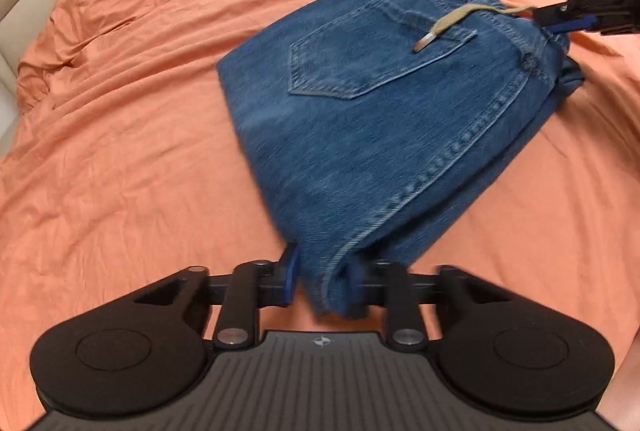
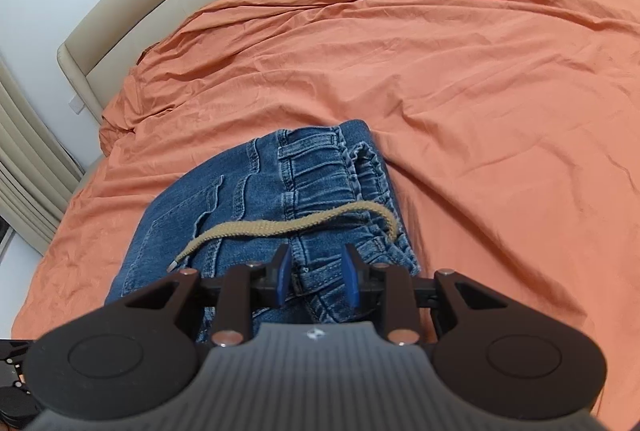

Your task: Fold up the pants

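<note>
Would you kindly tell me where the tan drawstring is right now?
The tan drawstring lies loose across the waistband of the folded jeans on the orange bedspread, just ahead of the right gripper; its metal tip rests on the back pocket.

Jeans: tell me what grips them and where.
Both tongs hold the jeans. The left tongs pinch a folded seamed edge; the right tongs clamp the waistband end, near the tan drawstring.
</note>
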`<state>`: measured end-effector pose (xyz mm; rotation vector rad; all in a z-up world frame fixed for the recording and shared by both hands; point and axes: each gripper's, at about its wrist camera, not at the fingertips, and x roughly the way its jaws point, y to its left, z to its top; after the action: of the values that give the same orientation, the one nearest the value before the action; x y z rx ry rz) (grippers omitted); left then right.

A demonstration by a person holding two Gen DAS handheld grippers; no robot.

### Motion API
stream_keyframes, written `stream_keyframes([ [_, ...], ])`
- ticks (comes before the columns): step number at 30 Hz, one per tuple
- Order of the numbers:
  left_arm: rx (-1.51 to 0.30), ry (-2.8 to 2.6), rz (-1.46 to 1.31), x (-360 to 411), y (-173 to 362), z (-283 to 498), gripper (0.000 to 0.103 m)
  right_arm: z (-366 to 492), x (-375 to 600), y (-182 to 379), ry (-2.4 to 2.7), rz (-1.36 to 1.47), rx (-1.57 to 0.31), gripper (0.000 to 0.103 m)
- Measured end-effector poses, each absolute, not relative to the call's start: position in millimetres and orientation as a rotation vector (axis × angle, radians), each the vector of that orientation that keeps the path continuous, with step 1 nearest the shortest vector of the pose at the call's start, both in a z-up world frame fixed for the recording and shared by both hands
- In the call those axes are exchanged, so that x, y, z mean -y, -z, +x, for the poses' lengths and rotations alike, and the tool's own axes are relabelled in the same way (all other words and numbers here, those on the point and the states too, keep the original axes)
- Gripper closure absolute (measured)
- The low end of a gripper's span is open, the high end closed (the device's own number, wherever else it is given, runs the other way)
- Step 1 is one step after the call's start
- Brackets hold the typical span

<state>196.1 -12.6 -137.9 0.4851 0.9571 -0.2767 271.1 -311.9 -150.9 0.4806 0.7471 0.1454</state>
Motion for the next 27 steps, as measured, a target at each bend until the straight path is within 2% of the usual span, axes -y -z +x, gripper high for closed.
stream_keyframes([
  [2,-0.933,0.286,0.644,26.1,135.3,187.9,0.089,271.3,312.5,152.0,-0.146,0.484,-0.755,0.078],
  [4,-0.972,0.308,0.756,31.3,142.6,183.5,0.099,272.1,312.1,153.7,-0.148,0.48,-0.775,0.079],
  [6,-1.018,0.309,0.817,31.4,155.7,183.8,0.099,274.7,311.8,158.4,-0.15,0.474,-0.807,0.079],
  [12,-1.111,0.32,0.768,26.3,176.1,196.1,0.099,279.0,306.1,172.1,-0.145,0.416,-0.871,0.08],
  [21,-1.214,0.311,0.709,15.3,169.5,202.9,0.096,277.3,310.9,170.8,-0.144,0.432,-0.874,0.08],
  [27,-1.154,0.267,0.651,1.3,144.6,198.7,0.085,271.0,313.8,163.5,-0.147,0.439,-0.89,0.079],
])
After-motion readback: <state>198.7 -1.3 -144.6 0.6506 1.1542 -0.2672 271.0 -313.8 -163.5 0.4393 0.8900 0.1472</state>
